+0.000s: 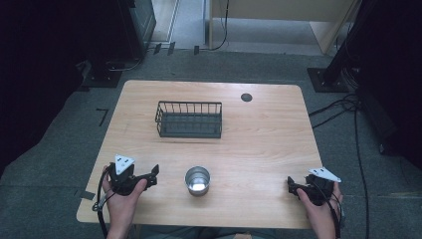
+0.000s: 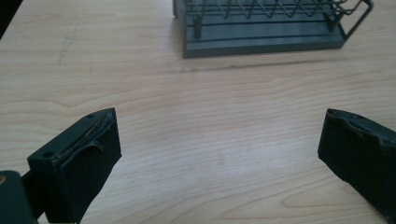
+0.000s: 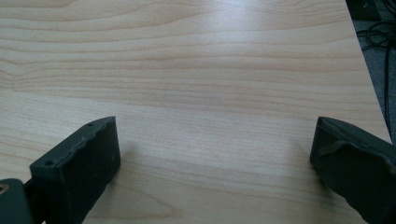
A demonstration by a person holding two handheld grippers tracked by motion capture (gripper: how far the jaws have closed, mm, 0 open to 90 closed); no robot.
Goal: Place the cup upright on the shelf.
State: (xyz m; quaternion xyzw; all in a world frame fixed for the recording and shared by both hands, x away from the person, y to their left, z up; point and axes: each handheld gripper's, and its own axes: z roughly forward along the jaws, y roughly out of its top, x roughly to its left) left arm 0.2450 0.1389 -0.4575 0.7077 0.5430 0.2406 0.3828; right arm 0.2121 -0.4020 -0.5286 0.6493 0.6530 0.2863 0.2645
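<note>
On the worktop [image 1: 259, 134], left gripper [image 1: 149, 175] and right gripper [image 1: 293, 186] rest spread and empty flanking the steel cup [image 1: 197, 180], likely staged for the wire basket [image 1: 189, 119].

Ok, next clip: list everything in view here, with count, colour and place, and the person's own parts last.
table: one, light wood, centre of the high view
basket: one, dark wire, empty, far middle of the table
cup: one, shiny metal, upright, near edge, between the two tools
round cap: one, dark, far right of the tabletop
cables: several, black, on the grey floor at right
left tool: one, black, open, near left corner
right tool: one, black, open, near right corner
hands: two, each holding a tool
</note>
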